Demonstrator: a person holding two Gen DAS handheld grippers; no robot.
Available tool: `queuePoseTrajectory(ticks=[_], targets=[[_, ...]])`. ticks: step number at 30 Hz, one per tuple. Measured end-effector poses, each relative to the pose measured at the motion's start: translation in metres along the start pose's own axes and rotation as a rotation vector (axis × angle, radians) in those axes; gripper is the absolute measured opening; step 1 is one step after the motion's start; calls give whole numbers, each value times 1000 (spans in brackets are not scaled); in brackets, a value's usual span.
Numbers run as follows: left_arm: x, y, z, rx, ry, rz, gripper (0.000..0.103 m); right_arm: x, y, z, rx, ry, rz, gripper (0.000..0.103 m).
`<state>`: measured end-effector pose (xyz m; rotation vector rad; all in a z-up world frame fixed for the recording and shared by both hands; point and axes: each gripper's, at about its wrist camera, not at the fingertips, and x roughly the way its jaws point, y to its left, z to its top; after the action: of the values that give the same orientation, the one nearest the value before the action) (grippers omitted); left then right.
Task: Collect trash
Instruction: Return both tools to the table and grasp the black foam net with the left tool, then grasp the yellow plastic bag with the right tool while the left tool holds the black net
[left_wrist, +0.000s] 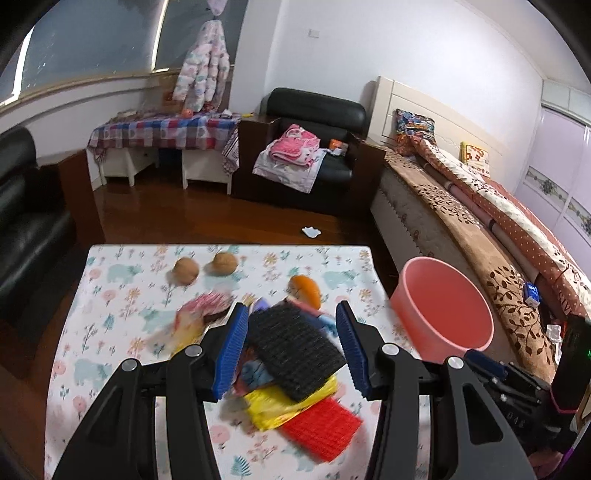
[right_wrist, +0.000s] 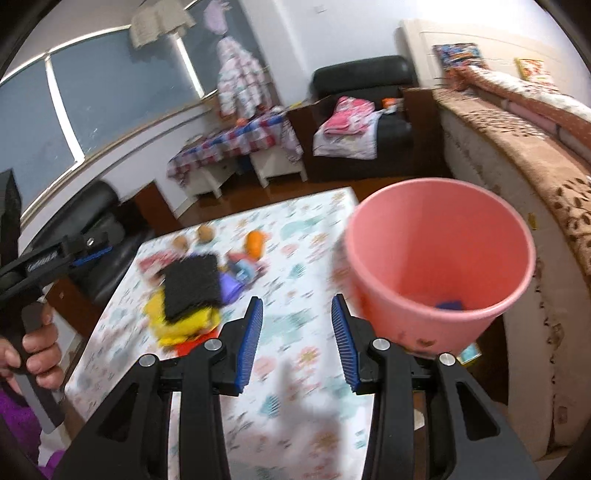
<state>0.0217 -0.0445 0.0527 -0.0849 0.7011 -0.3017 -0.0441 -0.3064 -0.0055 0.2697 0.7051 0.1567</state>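
Observation:
A heap of trash lies on the floral tablecloth (left_wrist: 110, 280): a black scouring pad (left_wrist: 295, 354) on a yellow bag (left_wrist: 288, 402), a red mesh sheet (left_wrist: 321, 428), a pink striped wrapper (left_wrist: 207, 306) and an orange piece (left_wrist: 306, 290). Behind it are two walnuts (left_wrist: 186, 269). My left gripper (left_wrist: 291, 317) hangs open above the pad, its pads not touching it. In the right wrist view the pad (right_wrist: 192, 288) lies free and the left gripper (right_wrist: 92, 254) is off to the left. My right gripper (right_wrist: 297, 310) is open and empty, next to a pink bucket (right_wrist: 439, 266) with a blue scrap (right_wrist: 448, 305) inside.
The bucket (left_wrist: 443, 306) is past the table's right edge, between the table and a bed (left_wrist: 480, 229). Black sofas stand to the left (left_wrist: 26, 221) and behind (left_wrist: 314, 147). A white scrap (left_wrist: 311, 232) lies on the wooden floor. A hand (right_wrist: 37, 347) holds the left gripper's handle.

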Motion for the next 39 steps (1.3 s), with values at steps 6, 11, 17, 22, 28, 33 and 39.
queuePoseTrajectory(ticks=[6,11,17,22,28,33,39], targets=[[23,13,-21,-77,113,-36,49,14,23,-16,-42,55,56,39],[59,6,-31,-135,204,-22,49,16,35,-17,-101,47,90,39],[87,4,-31,-142,239,34,46,23,43,-20,-142,72,106,39],[97,12,-33,-154,254,40,16,32,50,-21,-156,98,121,39],[73,25,-27,-137,175,1,9,45,61,-22,-162,131,150,39],[50,46,-19,-162,119,-28,9,57,76,-22,-178,158,193,39],[23,74,-11,-204,46,-26,8,68,93,-21,-205,181,227,40]])
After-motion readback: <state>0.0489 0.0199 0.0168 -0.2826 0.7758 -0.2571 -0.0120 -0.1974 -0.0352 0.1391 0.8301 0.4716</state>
